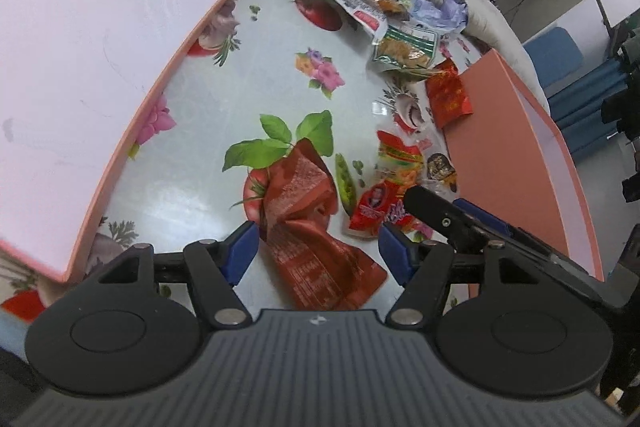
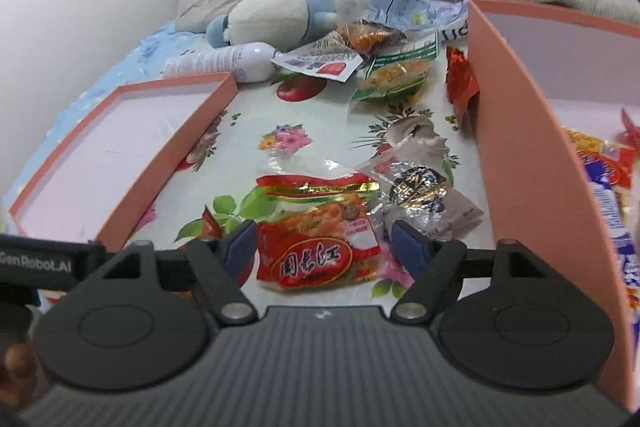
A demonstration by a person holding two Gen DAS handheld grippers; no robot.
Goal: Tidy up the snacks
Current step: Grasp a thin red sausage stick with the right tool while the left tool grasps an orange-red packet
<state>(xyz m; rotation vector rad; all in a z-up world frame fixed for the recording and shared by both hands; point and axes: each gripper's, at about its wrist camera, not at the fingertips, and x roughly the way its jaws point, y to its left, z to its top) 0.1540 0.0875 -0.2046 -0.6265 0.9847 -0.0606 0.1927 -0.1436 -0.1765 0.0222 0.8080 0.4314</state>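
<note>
My left gripper (image 1: 320, 247) is open low over the flowered tablecloth. A crumpled red-brown snack packet (image 1: 304, 223) lies between its blue pads, which do not press on it. My right gripper (image 2: 324, 245) is open too, astride a red-and-orange snack packet (image 2: 316, 239) with room at both pads. An empty pink tray (image 1: 160, 83) lies to the left, also in the right wrist view (image 2: 172, 163). A taller pink box (image 2: 532, 155) stands on the right with several snacks (image 2: 608, 179) inside. The right gripper's black finger (image 1: 440, 215) shows in the left wrist view.
More packets lie loose: a clear one with a black-gold label (image 2: 420, 191), a green one (image 2: 396, 75), a red foil one (image 2: 460, 83) by the box wall, and a white one (image 2: 320, 61). A white bottle (image 2: 224, 61), a plush toy (image 2: 276, 15) and bedding sit behind.
</note>
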